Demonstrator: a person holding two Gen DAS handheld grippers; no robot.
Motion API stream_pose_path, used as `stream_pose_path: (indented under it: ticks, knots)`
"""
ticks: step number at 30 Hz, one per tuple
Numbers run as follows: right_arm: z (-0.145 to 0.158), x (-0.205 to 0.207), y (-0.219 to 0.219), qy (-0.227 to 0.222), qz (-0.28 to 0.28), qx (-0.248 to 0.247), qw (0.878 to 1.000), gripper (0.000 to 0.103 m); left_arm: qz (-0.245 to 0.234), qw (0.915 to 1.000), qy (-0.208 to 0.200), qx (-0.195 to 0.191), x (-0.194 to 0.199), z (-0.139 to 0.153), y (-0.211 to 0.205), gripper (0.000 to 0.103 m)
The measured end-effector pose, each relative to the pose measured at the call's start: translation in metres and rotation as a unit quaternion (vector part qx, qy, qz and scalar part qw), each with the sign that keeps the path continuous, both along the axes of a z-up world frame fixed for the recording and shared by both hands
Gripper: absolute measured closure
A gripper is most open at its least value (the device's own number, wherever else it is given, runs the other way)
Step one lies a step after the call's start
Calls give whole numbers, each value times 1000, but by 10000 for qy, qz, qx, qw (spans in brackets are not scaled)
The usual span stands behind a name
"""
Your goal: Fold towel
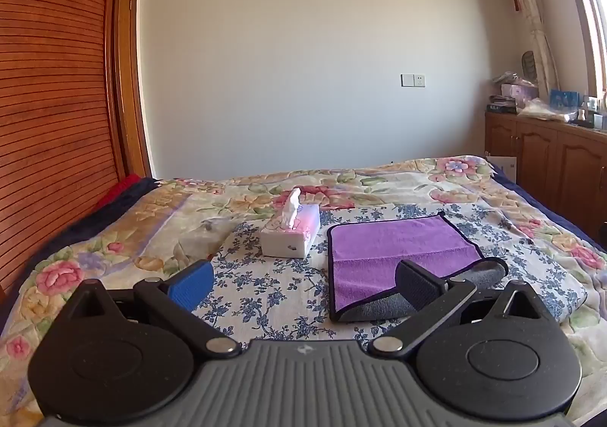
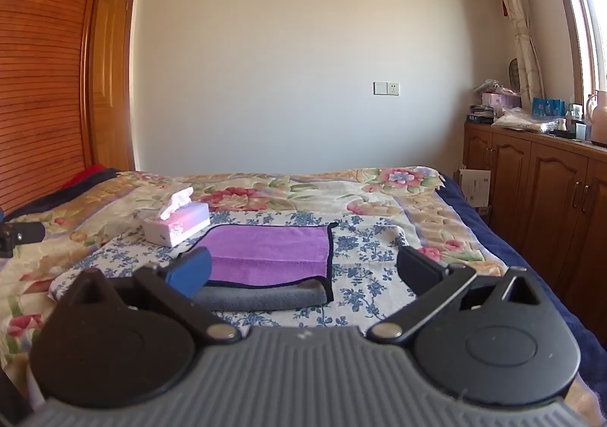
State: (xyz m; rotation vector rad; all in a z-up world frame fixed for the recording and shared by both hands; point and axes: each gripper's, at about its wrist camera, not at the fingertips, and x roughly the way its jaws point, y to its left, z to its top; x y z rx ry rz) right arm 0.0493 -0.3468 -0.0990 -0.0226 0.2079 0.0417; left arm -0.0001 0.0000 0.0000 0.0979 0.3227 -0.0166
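Purple towel (image 2: pixel 265 252) lying part-folded beside tissue box (image 2: pixel 178 224); both grippers (image 1: pixel 303 275) (image 2: pixel 303 271) hovering, fingers wide, empty. Advising pinching near grey edge, aligning hems.

Both wrist views look low across the bed (image 1: pixel 114 237) toward the far wall, apparently side by side.

On the bed (image 2: pixel 436 214) before me lies the towel (image 2: pixel 269 256), folded on the patterned cloth (image 2: pixel 364 237). The tissue box (image 2: pixel 178 227) stands just left of it, slightly behind. Cabinets (image 2: pixel 531 191) stand right.
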Motion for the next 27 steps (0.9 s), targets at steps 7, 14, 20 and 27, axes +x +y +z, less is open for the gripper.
stream_pose_path:
  ticks: [7,14,20,27]
  knots:
    - [0,0,0,-3,3,-2,10000,0,3,10000,-10,-35,0,0,0,0]
    - [-1,0,-1,-5,-13,-4,10000,0,3,10000,-16,-44,0,0,0,0]
    - [-2,1,-1,-1,-1,-9,10000,0,1,10000,-23,-46,0,0,0,0]
    - [-1,0,-5,-9,-1,-2,10000,0,1,10000,-30,-53,0,0,0,0]
